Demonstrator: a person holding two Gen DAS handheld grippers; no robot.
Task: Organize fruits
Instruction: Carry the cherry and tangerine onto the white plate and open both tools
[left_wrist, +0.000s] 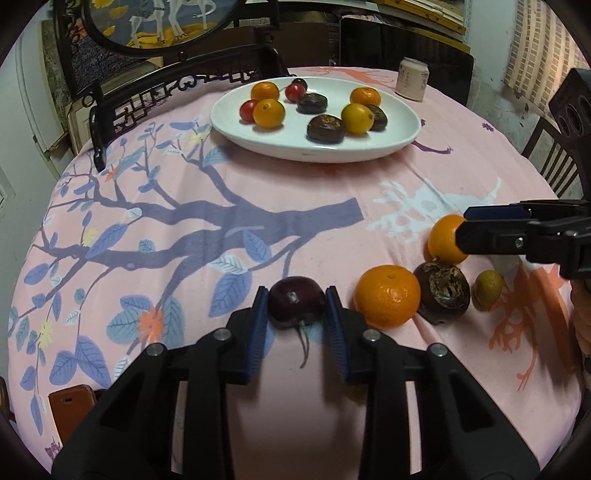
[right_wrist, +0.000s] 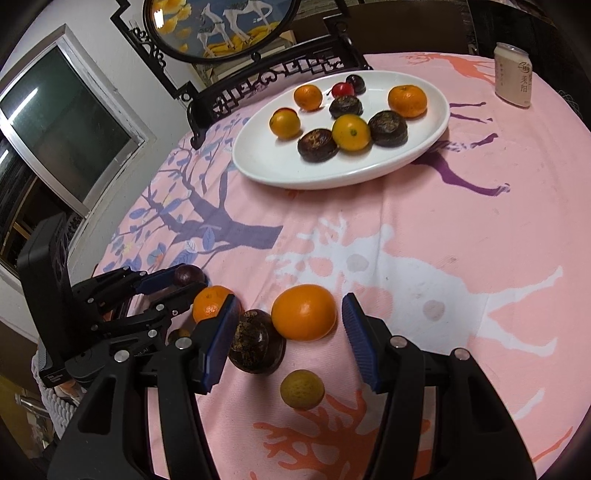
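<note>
Pinching a dark cherry (left_wrist: 296, 301) between its blue pads, the left gripper (left_wrist: 296, 304) sits low over the tablecloth (left_wrist: 258, 192) at the near edge; both pads touch the fruit's sides, so the fingers are narrow and holding it; the stem trails back toward the camera. Whether the cherry rests on the cloth cannot be told. From this grip the plate (left_wrist: 369, 149) lies straight ahead across the table, well apart, already carrying oranges, cherries and dark fruits; my judgement is that the coming move is a lift and a forward carry to that plate.

On the right, the right gripper (right_wrist: 290, 332) points steeply down with fingers at a middling spread, closed on nothing; an orange (right_wrist: 304, 312) lies between the tips, apart from both pads, a dark fruit (right_wrist: 255, 341) just beside the left finger, a small green fruit (right_wrist: 302, 389) nearer the camera; a second orange (right_wrist: 210, 302) sits between the two grippers. For these loose fruits the right hand is nearer.
</note>
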